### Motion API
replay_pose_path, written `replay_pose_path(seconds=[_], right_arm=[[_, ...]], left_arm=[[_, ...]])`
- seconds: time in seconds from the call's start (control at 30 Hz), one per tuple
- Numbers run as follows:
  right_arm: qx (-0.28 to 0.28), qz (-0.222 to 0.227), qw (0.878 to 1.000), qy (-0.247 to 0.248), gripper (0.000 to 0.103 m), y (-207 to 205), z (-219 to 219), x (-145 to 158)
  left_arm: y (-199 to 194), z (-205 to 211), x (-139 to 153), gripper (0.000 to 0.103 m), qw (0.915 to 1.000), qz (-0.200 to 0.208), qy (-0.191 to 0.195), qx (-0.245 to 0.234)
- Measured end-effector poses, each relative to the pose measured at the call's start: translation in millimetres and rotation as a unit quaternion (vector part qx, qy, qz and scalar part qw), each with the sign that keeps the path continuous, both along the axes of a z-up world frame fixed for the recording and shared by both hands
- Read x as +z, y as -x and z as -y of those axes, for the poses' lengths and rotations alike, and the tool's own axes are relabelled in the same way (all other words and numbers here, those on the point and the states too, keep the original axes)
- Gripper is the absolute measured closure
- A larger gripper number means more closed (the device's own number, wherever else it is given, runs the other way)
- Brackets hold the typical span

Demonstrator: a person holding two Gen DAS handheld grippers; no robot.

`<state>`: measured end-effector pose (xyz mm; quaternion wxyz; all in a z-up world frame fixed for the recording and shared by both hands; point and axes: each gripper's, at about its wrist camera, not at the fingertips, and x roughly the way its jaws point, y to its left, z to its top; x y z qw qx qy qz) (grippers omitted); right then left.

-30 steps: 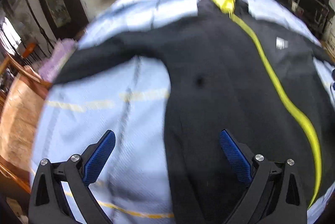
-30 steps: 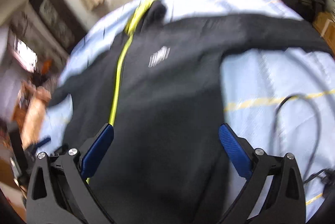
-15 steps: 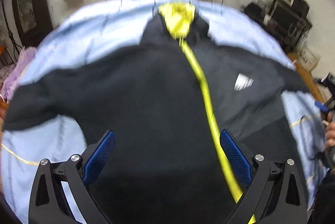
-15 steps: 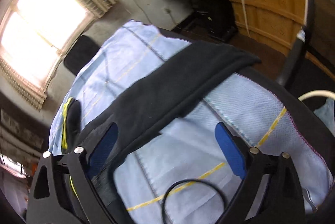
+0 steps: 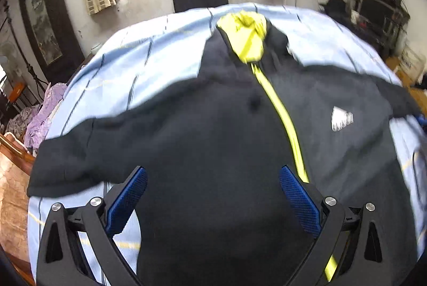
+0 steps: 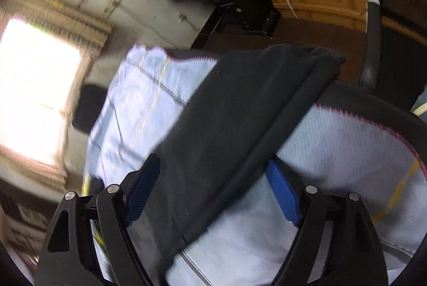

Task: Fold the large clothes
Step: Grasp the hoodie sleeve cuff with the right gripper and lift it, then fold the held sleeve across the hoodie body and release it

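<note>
Lying front-up across a pale blue sheet (image 5: 112, 67), a black jacket (image 5: 213, 141) with a yellow zipper (image 5: 283, 112) spreads both sleeves wide. Left tool (image 5: 212, 202) hovers over its torso, fingers spread, holding nothing. Right tool (image 6: 212, 191) straddles the right sleeve (image 6: 240, 109) near the sheet's edge, jaws apart.

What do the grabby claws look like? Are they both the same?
Yes, they match. The left gripper and right gripper each have two black plastic fingers with triangular cut-outs, round silver bolts near the joints, and bumpy blue pads on the inner faces.
</note>
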<state>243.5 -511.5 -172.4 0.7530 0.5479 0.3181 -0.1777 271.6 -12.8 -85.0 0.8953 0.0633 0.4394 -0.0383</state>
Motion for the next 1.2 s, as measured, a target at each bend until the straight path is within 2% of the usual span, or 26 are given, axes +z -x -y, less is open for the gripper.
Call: replay_pose_path(seconds=[0.03, 0.13, 0.17, 0.23, 0.3, 0.37, 0.43, 0.5, 0.6, 0.63, 0.8, 0.83, 0.87, 0.9, 0.93, 1.0, 1.07, 1.2], right_arm=[[-0.011, 0.011, 1.000, -0.014, 0.018, 0, 2, -2], [-0.037, 0.052, 0.997, -0.045, 0.017, 1, 6, -9], [-0.041, 0.069, 0.996, -0.048, 0.020, 3, 7, -14], [-0.033, 0.086, 0.995, -0.027, 0.021, 6, 3, -12], [-0.013, 0.090, 0.996, -0.016, 0.029, 3, 2, -12], [-0.004, 0.115, 0.993, -0.030, 0.045, 3, 8, -13], [-0.003, 0.131, 0.991, -0.040, 0.049, 5, 13, -12], [0.006, 0.134, 0.990, -0.035, 0.049, 5, 15, -10], [0.011, 0.117, 0.993, -0.017, 0.049, 0, 18, -10], [0.009, 0.111, 0.994, -0.012, 0.054, -2, 20, -11], [0.005, 0.112, 0.994, 0.009, 0.056, -7, 22, -7], [0.004, 0.105, 0.994, 0.019, 0.062, -8, 22, -8], [-0.001, 0.092, 0.996, 0.021, 0.081, -8, 23, -10], [-0.007, 0.081, 0.997, 0.014, 0.092, -7, 25, -15], [-0.014, 0.078, 0.997, -0.009, 0.099, -4, 29, -24], [-0.016, 0.095, 0.995, -0.029, 0.099, -1, 31, -26], [-0.008, 0.098, 0.995, -0.006, 0.099, -1, 27, -16], [0.036, 0.116, 0.987, 0.103, 0.099, -6, -3, 28]], left_arm=[[-7, -1, 1, 0.003, 0.9999, -0.001, 0.009, 0.005], [-29, -14, -12, 0.003, 0.9983, -0.016, 0.040, 0.038], [-35, -19, -18, 0.003, 0.9975, -0.022, 0.047, 0.048], [-42, -30, -34, 0.003, 0.9960, -0.038, 0.052, 0.062], [-48, -37, -44, 0.003, 0.9953, -0.051, 0.045, 0.069], [-51, -44, -46, 0.003, 0.9947, -0.052, 0.050, 0.074], [-53, -45, -46, 0.003, 0.9942, -0.054, 0.057, 0.074], [-56, -42, -47, 0.003, 0.9946, -0.054, 0.049, 0.073], [-55, -39, -50, 0.003, 0.9955, -0.054, 0.034, 0.070], [-54, -39, -50, 0.003, 0.9956, -0.053, 0.032, 0.070], [-46, -43, -50, 0.003, 0.9957, -0.051, 0.034, 0.070], [-46, -44, -50, 0.003, 0.9956, -0.051, 0.034, 0.070], [-46, -45, -49, 0.003, 0.9955, -0.050, 0.035, 0.072], [-46, -46, -49, 0.003, 0.9954, -0.049, 0.035, 0.074], [-46, -48, -47, 0.003, 0.9953, -0.046, 0.035, 0.078], [-46, -54, -44, 0.003, 0.9948, -0.037, 0.034, 0.089], [-46, -59, -40, 0.003, 0.9943, -0.030, 0.034, 0.097], [-49, -71, -37, 0.003, 0.9926, -0.028, 0.041, 0.110]])
